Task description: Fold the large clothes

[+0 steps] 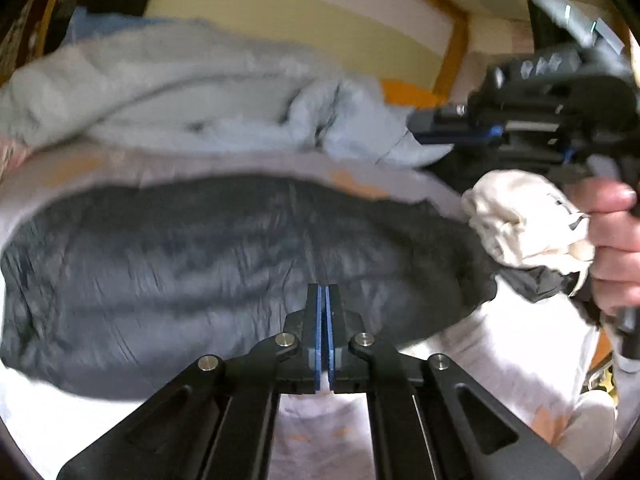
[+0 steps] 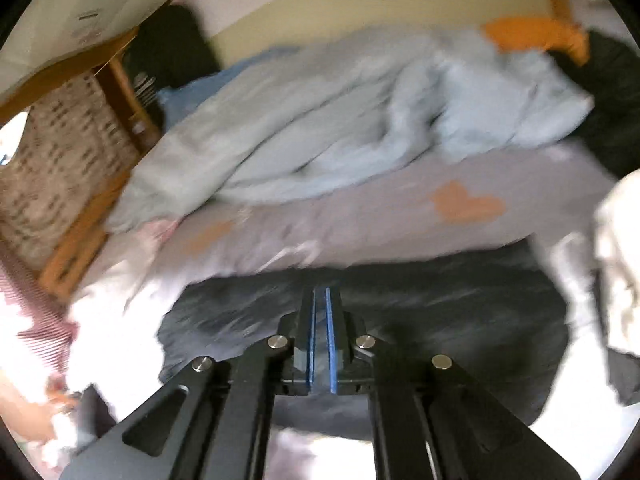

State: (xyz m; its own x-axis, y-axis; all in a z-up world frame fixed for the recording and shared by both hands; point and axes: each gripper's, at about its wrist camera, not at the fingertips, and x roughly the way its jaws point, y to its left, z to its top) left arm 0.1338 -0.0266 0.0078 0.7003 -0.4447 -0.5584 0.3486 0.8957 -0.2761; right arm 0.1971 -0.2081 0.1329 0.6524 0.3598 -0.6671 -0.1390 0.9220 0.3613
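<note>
Left gripper (image 1: pixel 324 292) pads together over dark jacket (image 1: pixel 200 264). Right gripper (image 2: pixel 321 294) nearly together, nothing clearly clamped. Blue blanket (image 2: pixel 320 120) lies far.

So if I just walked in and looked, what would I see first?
Probably the big dark puffy jacket spread flat on the bed, right in front of both black grippers. Behind it lies a crumpled light blue blanket, and the pale bedsheet between them has orange hearts on it. At the right of the left wrist view, a hand grips the other tool with a cream cloth bunched against it.
</note>
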